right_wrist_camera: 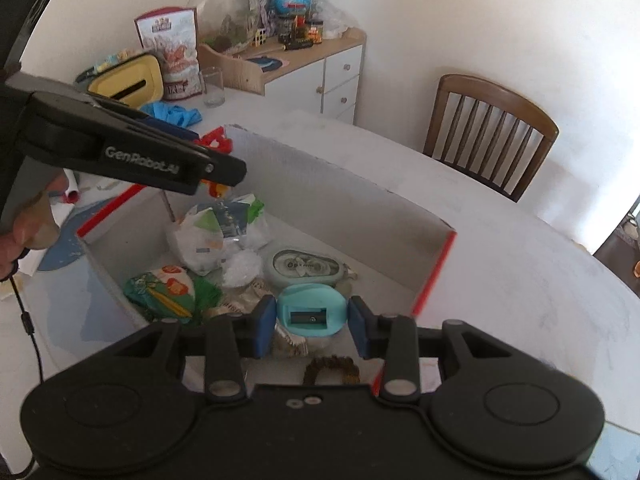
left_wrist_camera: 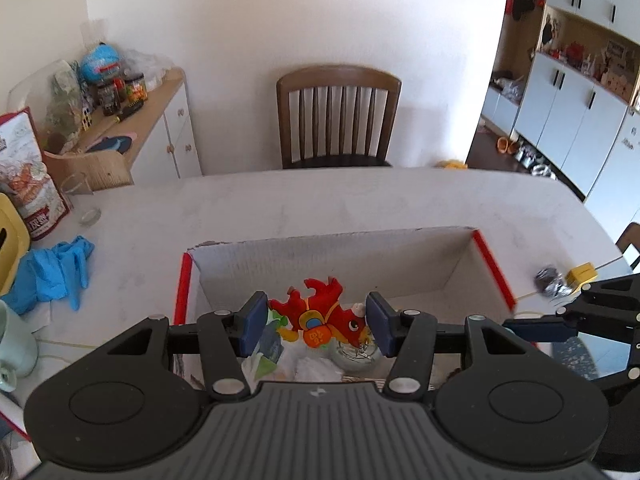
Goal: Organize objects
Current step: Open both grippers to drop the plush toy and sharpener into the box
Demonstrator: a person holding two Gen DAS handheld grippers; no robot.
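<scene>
A white cardboard box with red edges stands on the table. My left gripper is over it with its blue pads against both ends of a red plush toy, held above the box contents. My right gripper is over the same box, its pads at either side of a light blue pencil sharpener with small gaps showing. In the box lie plastic snack bags, a green packet, a correction tape dispenser and a brown bead bracelet.
Blue gloves, a pale green mug, a yellow tissue box, a snack bag and a glass sit at the table's left. A yellow item and foil wrapper lie right. A wooden chair stands behind.
</scene>
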